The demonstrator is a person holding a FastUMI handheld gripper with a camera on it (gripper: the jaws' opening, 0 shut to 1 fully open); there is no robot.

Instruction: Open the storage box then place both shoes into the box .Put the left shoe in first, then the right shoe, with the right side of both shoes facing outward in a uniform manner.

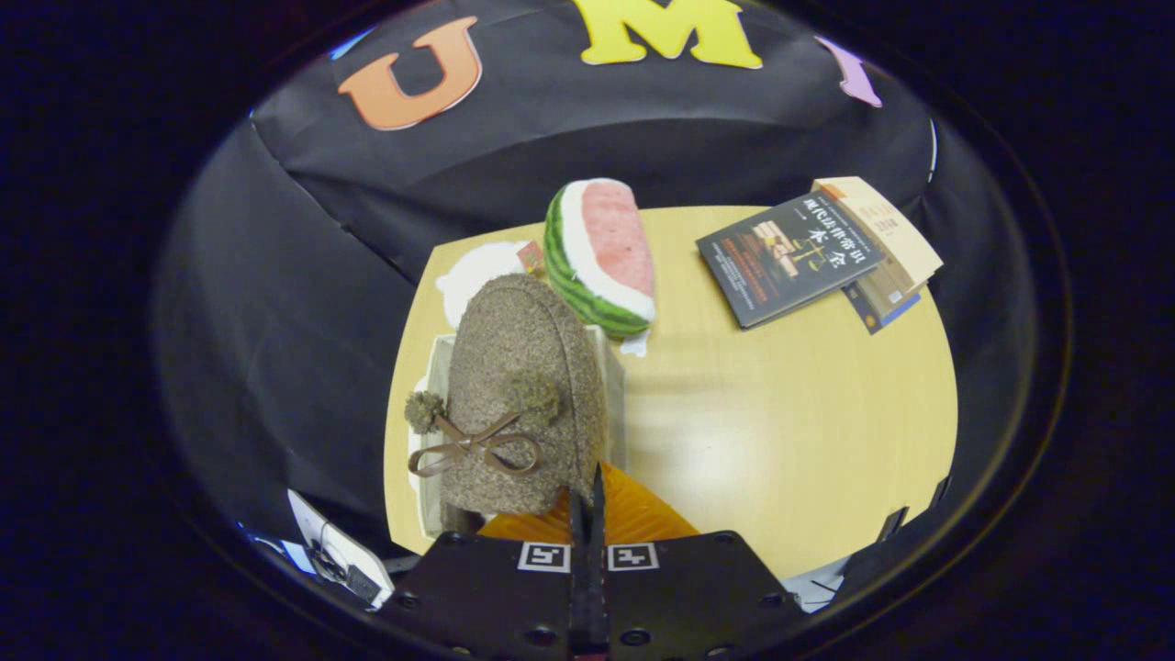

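While the wooden table (pixel 789 413) spread out beyond the fingers, the brown fuzzy shoe (pixel 523 395) stood toe-up at about eleven o'clock from them, over the pale storage box (pixel 613 386), whose wall showed beside it. A plush watermelon slice (pixel 601 257) lay at twelve o'clock beyond the shoe, and stacked books (pixel 817 252) at two o'clock. The gripper (pixel 587 514) had its fingers pressed together; whether they pinched the shoe's rim, I could not tell.
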